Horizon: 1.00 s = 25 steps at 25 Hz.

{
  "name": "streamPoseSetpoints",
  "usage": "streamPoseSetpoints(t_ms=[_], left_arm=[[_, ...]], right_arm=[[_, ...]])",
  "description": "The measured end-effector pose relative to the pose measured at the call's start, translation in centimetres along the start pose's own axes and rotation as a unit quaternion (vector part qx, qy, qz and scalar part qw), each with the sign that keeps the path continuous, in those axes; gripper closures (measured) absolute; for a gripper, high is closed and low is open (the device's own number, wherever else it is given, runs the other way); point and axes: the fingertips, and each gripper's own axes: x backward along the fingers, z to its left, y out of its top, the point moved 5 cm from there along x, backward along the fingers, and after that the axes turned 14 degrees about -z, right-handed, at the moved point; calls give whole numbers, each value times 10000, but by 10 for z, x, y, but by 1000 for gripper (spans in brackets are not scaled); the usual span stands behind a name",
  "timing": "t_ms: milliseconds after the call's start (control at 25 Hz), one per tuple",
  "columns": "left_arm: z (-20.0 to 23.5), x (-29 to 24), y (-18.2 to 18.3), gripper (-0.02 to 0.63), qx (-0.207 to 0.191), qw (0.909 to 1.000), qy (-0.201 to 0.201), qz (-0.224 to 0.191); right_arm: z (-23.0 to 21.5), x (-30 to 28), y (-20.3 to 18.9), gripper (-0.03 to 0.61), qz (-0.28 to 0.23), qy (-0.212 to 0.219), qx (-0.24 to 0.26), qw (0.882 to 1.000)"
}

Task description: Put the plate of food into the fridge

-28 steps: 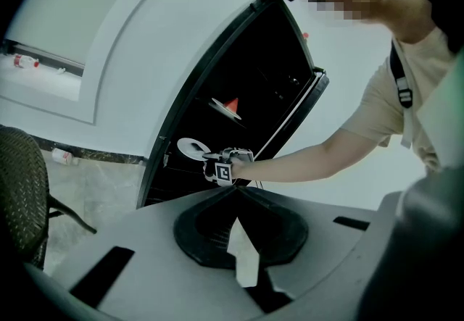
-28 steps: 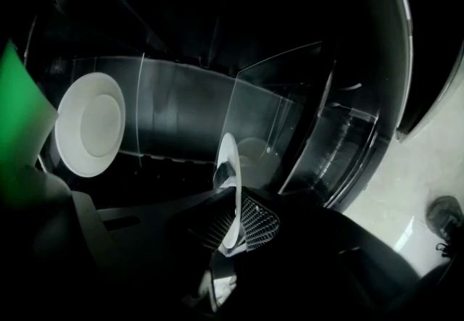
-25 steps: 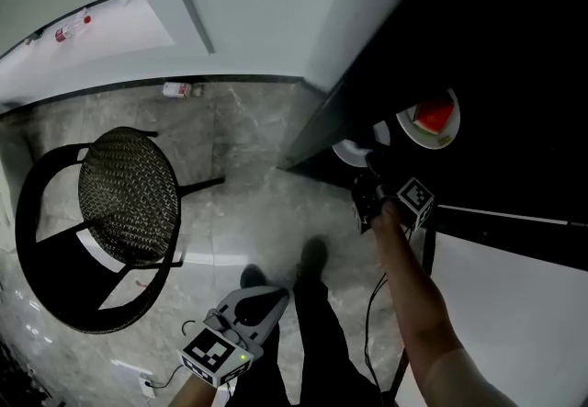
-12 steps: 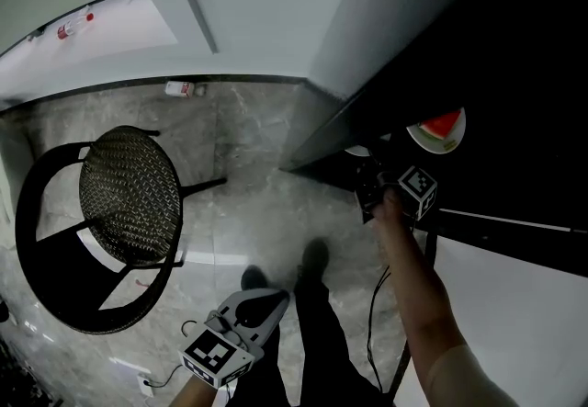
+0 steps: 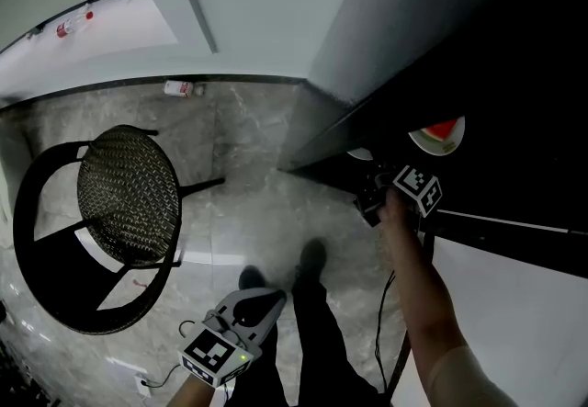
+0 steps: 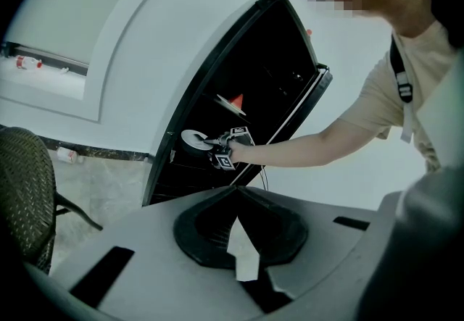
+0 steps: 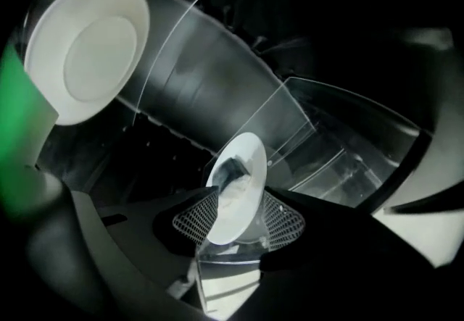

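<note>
A dark fridge (image 5: pixel 478 56) stands open at the right. On a shelf inside sits a white plate with a red watermelon slice (image 5: pixel 439 135), which shows as a red wedge (image 6: pixel 236 101) in the left gripper view. My right gripper (image 5: pixel 369 183) reaches into the fridge, and its jaws are opening. A second white plate (image 5: pixel 360 154) stands edge-on between the jaws (image 7: pixel 243 160), and the mesh pads (image 7: pixel 194 214) on either side are spread off it. My left gripper (image 5: pixel 262 302) hangs low by the person's legs, shut and empty (image 6: pixel 236 193).
A white bowl-like plate (image 7: pixel 87 48) fills the upper left of the right gripper view, with clear shelves (image 7: pixel 326 138) behind. A wicker chair (image 5: pixel 129 198) stands on the marble floor at the left. A small bottle (image 5: pixel 179 88) lies by the wall. The fridge door (image 6: pixel 304 102) is swung open.
My right hand has edged slightly right and down at the fridge opening, and less of the white plate shows past the fridge edge. The left gripper has stayed put.
</note>
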Motion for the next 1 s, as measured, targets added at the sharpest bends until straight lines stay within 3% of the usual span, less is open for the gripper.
streamPoseSetpoints(t_ms=[120,280,360,520,600,800,1000], left_arm=[[-1,3,-7,603,-23,10000,-16,87],[-6,3,-8,603,-167,9996,-59,198],[-6,4,-7,604,-217,9994,-50,247],[-6,2,-8,604,-276,9992,-30,273],[-7,0,-8,604,-268,9993,-39,260],[-7,-1,-11,604,-223,9994,-33,257],[-6,1,-12,603,-234,9994,-21,266]], right_arm=[[3,-4,-1,414,48,-35,437,9990],[7,-7,-1,411,176,-218,1566,9873],[8,-7,-1,411,244,-294,2255,9735],[10,-5,-1,410,364,-189,3546,9341],[13,-5,-2,410,441,-60,3658,9296],[14,-6,13,410,234,-190,3335,9423],[5,-3,15,410,379,-350,3384,9396]])
